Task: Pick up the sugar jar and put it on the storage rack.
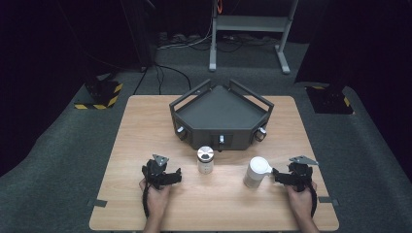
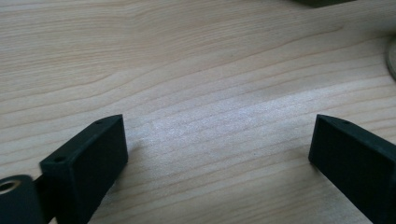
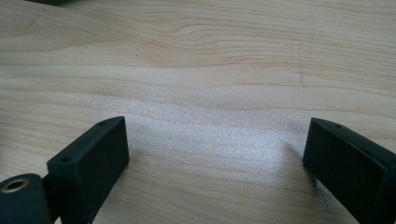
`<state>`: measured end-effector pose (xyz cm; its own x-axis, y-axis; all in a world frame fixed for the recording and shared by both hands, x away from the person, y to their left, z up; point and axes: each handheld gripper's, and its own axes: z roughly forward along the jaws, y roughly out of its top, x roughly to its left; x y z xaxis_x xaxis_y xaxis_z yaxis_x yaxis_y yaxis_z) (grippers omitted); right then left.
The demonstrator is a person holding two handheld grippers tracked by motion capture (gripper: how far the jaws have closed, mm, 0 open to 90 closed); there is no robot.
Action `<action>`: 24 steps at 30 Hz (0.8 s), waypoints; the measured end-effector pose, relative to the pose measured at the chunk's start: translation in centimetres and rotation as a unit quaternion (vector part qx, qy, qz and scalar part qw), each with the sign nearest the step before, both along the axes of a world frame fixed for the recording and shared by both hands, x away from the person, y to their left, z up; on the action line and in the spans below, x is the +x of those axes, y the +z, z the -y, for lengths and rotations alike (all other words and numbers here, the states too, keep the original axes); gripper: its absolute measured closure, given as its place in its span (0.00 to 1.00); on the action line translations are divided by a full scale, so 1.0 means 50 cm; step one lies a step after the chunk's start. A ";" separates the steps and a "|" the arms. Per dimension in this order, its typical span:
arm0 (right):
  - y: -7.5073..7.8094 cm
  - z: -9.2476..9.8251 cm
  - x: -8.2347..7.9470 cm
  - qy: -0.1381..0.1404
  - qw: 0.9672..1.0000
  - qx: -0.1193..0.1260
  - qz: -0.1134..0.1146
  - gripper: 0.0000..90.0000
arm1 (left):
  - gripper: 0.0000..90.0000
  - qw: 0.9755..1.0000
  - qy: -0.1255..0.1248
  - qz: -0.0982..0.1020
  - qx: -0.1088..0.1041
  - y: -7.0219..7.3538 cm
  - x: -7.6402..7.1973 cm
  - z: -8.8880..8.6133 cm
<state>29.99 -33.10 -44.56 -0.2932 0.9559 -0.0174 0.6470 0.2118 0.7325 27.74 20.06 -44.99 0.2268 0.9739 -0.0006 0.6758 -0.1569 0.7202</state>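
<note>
My left gripper (image 1: pixel 164 174) rests low over the wooden table (image 1: pixel 145 126) near its front left, held by a hand. In the left gripper view the left gripper (image 2: pixel 217 128) is open wide over bare wood. My right gripper (image 1: pixel 287 175) sits at the front right, just right of a white cylinder (image 1: pixel 256 171). The right gripper (image 3: pixel 215 128) is also open, with nothing between its fingers (image 3: pixel 91 156). A silver canister with a metal lid (image 1: pixel 205 160) stands between the two grippers.
A dark grey angular tray with handles (image 1: pixel 219 109) stands at the table's middle back, knobs on its front faces. Its edge (image 2: pixel 322 2) shows at the top of the left gripper view, and a round base (image 2: pixel 392 60) at that view's right edge.
</note>
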 end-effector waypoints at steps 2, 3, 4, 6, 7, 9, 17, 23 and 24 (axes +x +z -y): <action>0.000 0.001 0.000 0.001 1.000 0.000 0.000 0.07 | 0.03 1.000 -0.002 0.000 0.001 0.000 0.001 0.000; 0.000 0.001 0.000 0.001 1.000 0.000 0.000 0.07 | 0.03 1.000 -0.002 0.000 0.001 0.000 0.001 0.000; 0.000 0.001 0.000 0.001 1.000 0.000 0.000 0.07 | 0.03 1.000 -0.002 -0.001 0.001 0.000 0.001 0.000; 0.000 0.001 0.000 0.001 1.000 0.000 0.000 0.07 | 0.03 1.000 -0.003 -0.001 0.002 0.001 0.001 -0.001; 0.000 0.001 0.000 0.001 1.000 0.000 0.000 0.07 | 0.02 1.000 -0.005 -0.004 0.001 0.002 0.003 -0.002; 0.000 0.000 0.000 0.001 1.000 0.000 0.000 0.07 | 0.00 1.000 -0.009 -0.005 0.002 0.002 0.006 -0.002; 0.000 0.000 0.000 0.000 1.000 0.000 0.000 0.07 | 0.00 1.000 -0.016 -0.007 0.003 0.004 0.007 -0.004; 0.000 0.000 0.000 0.000 1.000 0.000 0.000 0.07 | 0.00 0.999 -0.046 -0.020 0.005 0.014 0.008 0.003; 0.000 0.000 0.000 0.000 1.000 0.000 0.000 0.07 | 0.00 0.998 -0.053 -0.019 0.001 0.013 0.007 0.005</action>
